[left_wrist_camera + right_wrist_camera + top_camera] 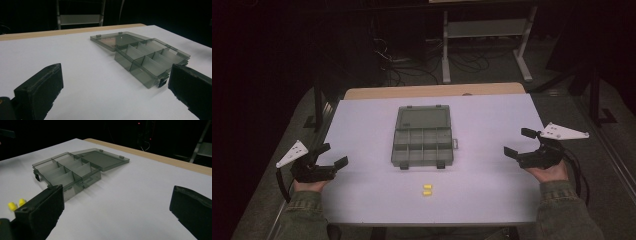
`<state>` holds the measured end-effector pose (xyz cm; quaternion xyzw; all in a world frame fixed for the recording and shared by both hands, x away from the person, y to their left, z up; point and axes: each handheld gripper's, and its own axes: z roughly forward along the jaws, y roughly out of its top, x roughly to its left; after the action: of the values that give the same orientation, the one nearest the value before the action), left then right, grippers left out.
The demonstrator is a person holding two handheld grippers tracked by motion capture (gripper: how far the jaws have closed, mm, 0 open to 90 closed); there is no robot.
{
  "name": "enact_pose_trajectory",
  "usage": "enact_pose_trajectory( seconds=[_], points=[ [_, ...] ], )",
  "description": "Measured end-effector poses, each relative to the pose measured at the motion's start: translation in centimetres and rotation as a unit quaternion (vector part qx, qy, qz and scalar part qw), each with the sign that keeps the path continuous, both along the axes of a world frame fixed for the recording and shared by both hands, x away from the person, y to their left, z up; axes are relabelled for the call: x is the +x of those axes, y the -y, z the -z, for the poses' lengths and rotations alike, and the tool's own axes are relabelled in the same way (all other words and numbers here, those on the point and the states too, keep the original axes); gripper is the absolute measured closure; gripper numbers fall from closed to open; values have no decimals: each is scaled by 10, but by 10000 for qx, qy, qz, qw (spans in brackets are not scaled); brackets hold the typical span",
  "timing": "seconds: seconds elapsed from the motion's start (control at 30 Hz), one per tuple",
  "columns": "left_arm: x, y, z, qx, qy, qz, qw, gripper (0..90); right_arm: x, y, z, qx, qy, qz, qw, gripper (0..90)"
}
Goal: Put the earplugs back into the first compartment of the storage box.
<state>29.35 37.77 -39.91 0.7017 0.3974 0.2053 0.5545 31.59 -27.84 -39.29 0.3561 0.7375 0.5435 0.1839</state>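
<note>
A white table (362,200) sits in a dark room. In the middle of it lies a grey see-through compartment box (423,146). Its lid (422,118) is flipped all the way open and lies flat on the table on the far side. The box has little walls inside that make many small spaces, and the spaces look empty.

Two small yellow pieces (427,189) lie side by side on the table, just in front of the box on the person's side (they are too small to tell what they are). They are near the box but not touching it.

The left gripper (332,156) is held near the left edge of the table, well apart from the box. Its two black jaws are spread wide with nothing between them. A hand (309,185) in a green sleeve holds it.

The right gripper (518,141) is near the right edge of the table, also well apart from the box. Its jaws are spread wide too, and hold nothing.

In the left gripper view the box (152,61) shows between the jaws. In the right gripper view the box (66,171) and the yellow pieces (16,204) show off to the left.

Behind the table stands a metal frame (484,40) with cables on the floor.
</note>
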Motion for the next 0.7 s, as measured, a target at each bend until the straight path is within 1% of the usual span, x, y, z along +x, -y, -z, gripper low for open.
enact_pose_trajectory(
  seconds=[0.17, 0.37, 0.47, 0.6, 0.7],
  points=[
    [-1, -1, 0, -7, 11, -9, 10000, 0, 1, 1, 1, 57, 11, -5, 10000, 0],
    [-3, -1, -1, -15, 29, -15, 10000, 0, 2, -1, 1, 55, 18, -45, 10000, 0],
    [-5, -1, -1, 22, 38, -37, 10000, 0, 2, -1, 1, 59, 6, -64, 10000, 0],
    [-4, 0, -1, 78, -6, -40, 10000, 0, 2, 0, 1, 53, -10, -67, 10000, 0],
    [-4, 1, -2, 78, -2, -40, 10000, 0, 3, 0, 1, 57, -23, -58, 10000, 0]
  ],
)
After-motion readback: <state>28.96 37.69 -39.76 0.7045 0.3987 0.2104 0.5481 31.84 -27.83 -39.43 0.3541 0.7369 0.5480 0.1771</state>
